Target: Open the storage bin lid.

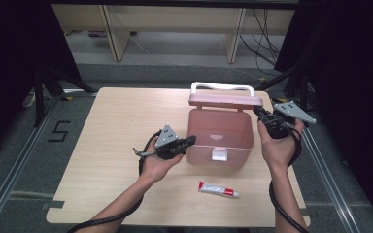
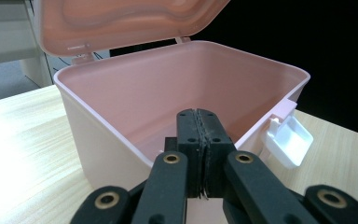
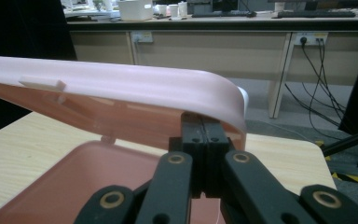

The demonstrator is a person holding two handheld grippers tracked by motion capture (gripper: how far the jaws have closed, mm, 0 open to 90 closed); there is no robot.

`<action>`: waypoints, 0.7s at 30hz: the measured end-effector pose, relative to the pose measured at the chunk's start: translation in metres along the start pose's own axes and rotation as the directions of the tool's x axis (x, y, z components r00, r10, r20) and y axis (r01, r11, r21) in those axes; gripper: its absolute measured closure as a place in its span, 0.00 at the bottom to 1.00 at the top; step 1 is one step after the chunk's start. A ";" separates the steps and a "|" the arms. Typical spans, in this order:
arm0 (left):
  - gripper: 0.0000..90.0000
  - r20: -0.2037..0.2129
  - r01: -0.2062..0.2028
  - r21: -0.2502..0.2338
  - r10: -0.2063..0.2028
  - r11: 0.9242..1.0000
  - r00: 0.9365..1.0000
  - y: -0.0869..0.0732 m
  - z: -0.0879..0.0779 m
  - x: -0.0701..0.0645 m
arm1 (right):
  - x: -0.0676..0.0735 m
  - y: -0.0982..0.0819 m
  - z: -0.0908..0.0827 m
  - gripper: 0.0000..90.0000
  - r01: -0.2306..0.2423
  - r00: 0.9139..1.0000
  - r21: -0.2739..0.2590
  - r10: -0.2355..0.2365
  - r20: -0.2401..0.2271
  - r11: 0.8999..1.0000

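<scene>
Your pink box [image 1: 218,136] sits right of the counter's [image 1: 111,145] middle with its lid [image 1: 225,100] raised at the back, and your left claw [image 1: 190,141], jaws pressed together on nothing, rests at the box's left front corner, just at the rim. Your right claw [image 1: 257,110], also closed and empty, sits tight under the lid's right end, close to the counter's right edge. The toothpaste tube [image 1: 218,190] lies in front of the box; left of the box the counter gives wide room.
</scene>
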State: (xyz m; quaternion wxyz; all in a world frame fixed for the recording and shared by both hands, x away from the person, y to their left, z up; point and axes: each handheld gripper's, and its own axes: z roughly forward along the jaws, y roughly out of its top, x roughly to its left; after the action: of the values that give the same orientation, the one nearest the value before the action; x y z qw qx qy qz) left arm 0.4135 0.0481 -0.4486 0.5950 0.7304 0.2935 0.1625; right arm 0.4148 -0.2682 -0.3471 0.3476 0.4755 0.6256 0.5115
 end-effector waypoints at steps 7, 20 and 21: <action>0.98 0.001 0.000 0.000 0.000 1.000 1.000 0.000 0.001 0.000 | 0.001 0.004 0.005 1.00 -0.010 1.000 -0.010 0.010 0.017 1.000; 0.98 0.001 0.000 -0.001 0.000 1.000 1.000 0.000 0.001 0.000 | 0.001 0.009 0.016 1.00 0.001 0.999 -0.033 0.000 0.036 0.999; 0.98 0.001 0.000 -0.002 0.000 1.000 1.000 -0.001 0.001 0.000 | 0.001 0.009 0.018 1.00 0.006 1.000 -0.035 -0.005 0.029 0.999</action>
State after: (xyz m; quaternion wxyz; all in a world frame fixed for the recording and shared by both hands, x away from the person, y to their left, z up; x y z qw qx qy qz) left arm 0.4138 0.0474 -0.4494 0.5958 0.7299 0.2930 0.1625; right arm 0.4333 -0.2620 -0.3424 0.3665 0.4750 0.6127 0.5145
